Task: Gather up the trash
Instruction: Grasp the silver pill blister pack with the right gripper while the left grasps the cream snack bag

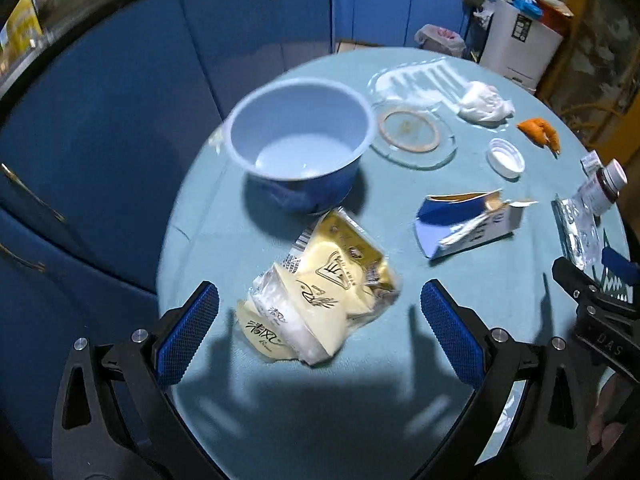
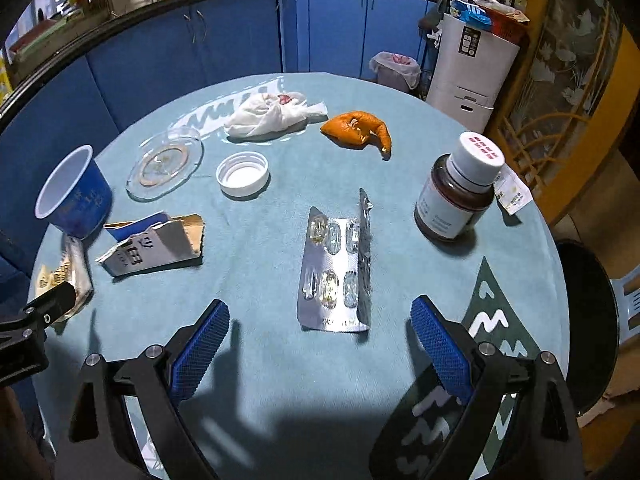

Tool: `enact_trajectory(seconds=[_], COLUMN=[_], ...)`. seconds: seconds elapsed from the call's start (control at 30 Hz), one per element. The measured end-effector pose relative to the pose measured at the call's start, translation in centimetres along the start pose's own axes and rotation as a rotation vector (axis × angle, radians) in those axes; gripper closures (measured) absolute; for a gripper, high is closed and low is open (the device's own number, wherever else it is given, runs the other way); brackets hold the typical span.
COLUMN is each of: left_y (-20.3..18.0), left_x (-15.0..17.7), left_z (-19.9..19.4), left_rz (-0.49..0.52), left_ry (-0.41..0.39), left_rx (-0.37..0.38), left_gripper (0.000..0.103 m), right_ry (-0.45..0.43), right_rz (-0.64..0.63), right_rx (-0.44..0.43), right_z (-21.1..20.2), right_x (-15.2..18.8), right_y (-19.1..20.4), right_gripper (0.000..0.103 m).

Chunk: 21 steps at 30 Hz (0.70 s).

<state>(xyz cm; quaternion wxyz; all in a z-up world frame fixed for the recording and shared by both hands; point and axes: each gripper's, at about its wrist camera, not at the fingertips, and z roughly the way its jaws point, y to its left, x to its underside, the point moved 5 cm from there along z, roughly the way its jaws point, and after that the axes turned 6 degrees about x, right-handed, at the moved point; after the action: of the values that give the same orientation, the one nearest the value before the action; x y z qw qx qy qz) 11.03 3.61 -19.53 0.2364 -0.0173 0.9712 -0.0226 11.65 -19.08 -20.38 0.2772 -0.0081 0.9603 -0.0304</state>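
**Both grippers open over a table full of trash**

Left gripper [image 1: 320, 320] has its blue pads spread wide, nothing between them touching either pad. It's above the near edge of the round table [image 1: 304, 412], and the crumpled yellow tissue pack [image 1: 320, 292] lies on the cloth right between and just ahead of the fingers, apart from both. Just past the pack is the blue cup [image 1: 300, 140], upright and looking empty inside. Right of the pack, a torn blue-and-white carton [image 1: 468, 224] lies flat on its side. Further back: a clear glass dish [image 1: 412, 136], a white cap [image 1: 506, 158] with its open side up, a wadded white tissue [image 1: 484, 102] and an orange peel [image 1: 540, 130].

Right gripper [image 2: 320, 344] is wide open too, holding nothing. The silver pill strip [image 2: 336, 268] sits just in front of it, between the two fingers' lines, flat with one long edge curled up; some pockets seem to have pills in them, can't tell for all. To the right stands a brown bottle [image 2: 456, 196] with a white lid, with a small paper slip [image 2: 512, 192] just behind it.

Off the far side of the table there's a small bin with a bag liner [image 2: 396, 68] on the floor by the blue cabinets [image 2: 224, 44].
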Motion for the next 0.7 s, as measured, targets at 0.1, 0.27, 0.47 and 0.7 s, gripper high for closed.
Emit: enact_trajectory(seconds=[0.1, 0.27, 0.47, 0.7], left_y=[0.2, -0.3, -0.9, -2.0], left_x=[0.2, 0.2, 0.4, -0.2], left_z=[1.0, 1.5, 0.5, -1.5], left_rz=[-0.015, 0.011, 0.033, 0.054], left_ry=[0.022, 0.014, 0.002, -0.040], left_rx=[0.022, 0.013, 0.037, 0.080], left_gripper=[0.005, 0.028, 0.061, 0.066], right_ry=[0.017, 0.024, -0.013, -0.065], right_rz=[0.004, 0.004, -0.046, -0.017], right_rx=[0.008, -0.007, -0.032, -0.060], right_z=[0.6, 0.8, -0.4, -2.6], right_x=[-0.1, -0.1, -0.3, -0.3], right_y=[-0.1, -0.1, 1.1, 0.4], right_gripper=[0.013, 0.037, 0.075, 0.076])
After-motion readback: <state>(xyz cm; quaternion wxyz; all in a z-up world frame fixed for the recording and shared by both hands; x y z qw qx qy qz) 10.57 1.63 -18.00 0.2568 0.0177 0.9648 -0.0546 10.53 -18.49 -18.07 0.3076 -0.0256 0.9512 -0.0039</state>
